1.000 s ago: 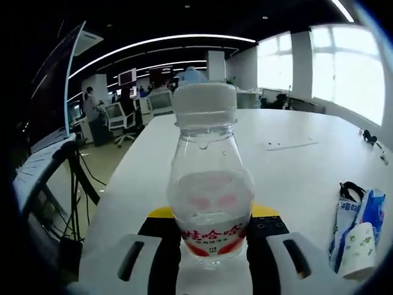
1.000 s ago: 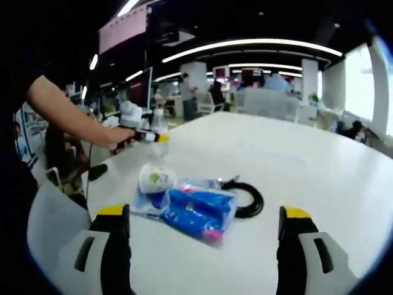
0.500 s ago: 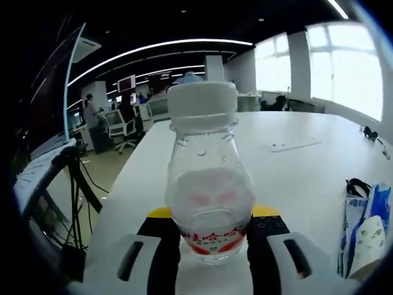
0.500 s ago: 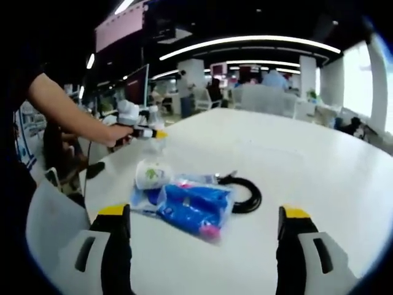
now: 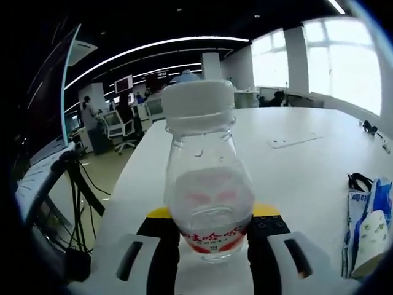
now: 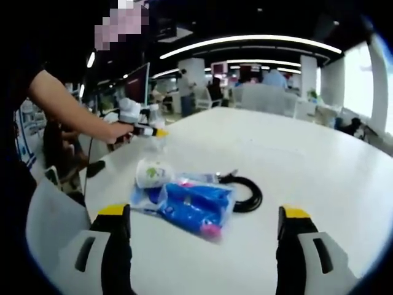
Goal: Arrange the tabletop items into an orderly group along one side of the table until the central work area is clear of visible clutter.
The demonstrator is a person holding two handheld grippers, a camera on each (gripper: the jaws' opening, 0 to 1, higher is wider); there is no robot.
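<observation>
A clear plastic bottle (image 5: 207,184) with a white cap and a red label stands upright between my left gripper's (image 5: 210,246) jaws, which are shut on it just above the white table (image 5: 295,160). In the right gripper view the same bottle (image 6: 159,123) is at the far left table edge, held by the left gripper (image 6: 147,130) in a person's hand. My right gripper (image 6: 202,230) is open over the near table, nothing between its jaws. Ahead of it lie a blue plastic packet (image 6: 190,208), a small white cup (image 6: 153,174) and a coiled black cable (image 6: 244,193).
The packet (image 5: 362,215) and cup (image 5: 371,236) sit at the right of the left gripper view, with a flat white strip (image 5: 293,142) farther out. Chairs, monitors and people fill the office beyond the table (image 6: 307,160). A black stand (image 5: 77,196) rises at the left edge.
The left gripper view has shifted slightly, with the bottle still held. In the right gripper view the scene is nearly unchanged.
</observation>
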